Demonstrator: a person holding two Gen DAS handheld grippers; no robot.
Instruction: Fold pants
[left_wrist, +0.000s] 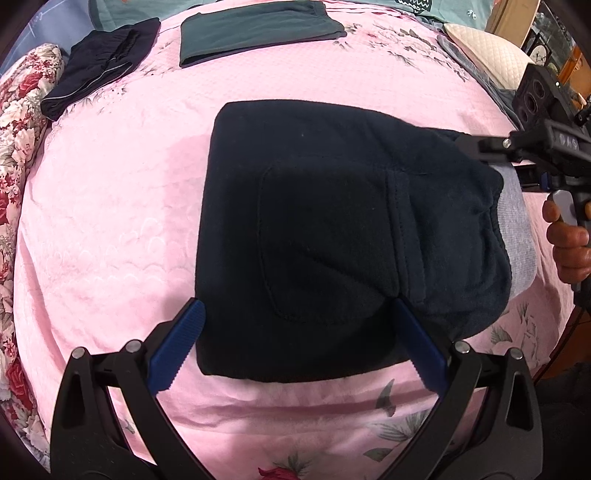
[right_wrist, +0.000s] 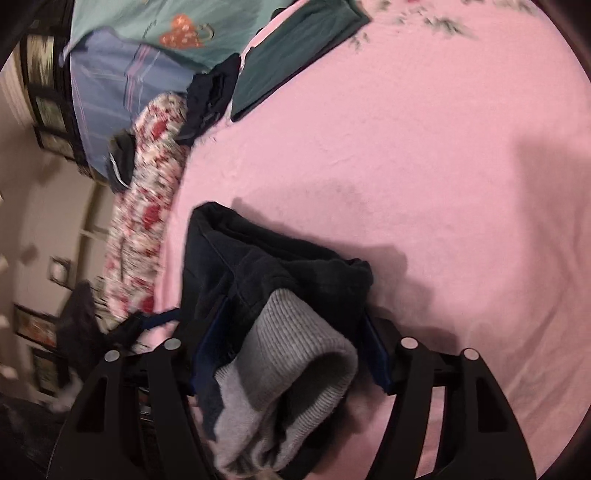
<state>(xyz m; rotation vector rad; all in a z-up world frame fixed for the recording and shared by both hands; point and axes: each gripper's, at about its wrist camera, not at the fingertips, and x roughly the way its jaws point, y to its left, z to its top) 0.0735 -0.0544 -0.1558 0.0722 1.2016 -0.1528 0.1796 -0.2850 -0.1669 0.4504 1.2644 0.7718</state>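
Dark navy fleece pants (left_wrist: 314, 229) lie folded into a block on the pink bedspread (left_wrist: 110, 221), patch pocket facing up, grey ribbed waistband (left_wrist: 517, 229) at the right end. My left gripper (left_wrist: 299, 343) stands open, its blue fingers (left_wrist: 177, 343) straddling the near edge of the pants without pinching them. In the right wrist view my right gripper (right_wrist: 291, 350) is shut on the waist end: the bunched navy cloth (right_wrist: 258, 266) and grey waistband (right_wrist: 295, 350) fill the gap between its pads and are raised off the bed. The right gripper (left_wrist: 491, 147) also shows in the left wrist view, with a hand (left_wrist: 569, 240) on its grip.
At the far side of the bed lie a folded teal garment (left_wrist: 258, 29) and a folded dark garment (left_wrist: 103, 66). A floral quilt (left_wrist: 18, 147) runs along the left edge. A cream pillow (left_wrist: 487, 51) sits at the back right. The bed's edge is near right.
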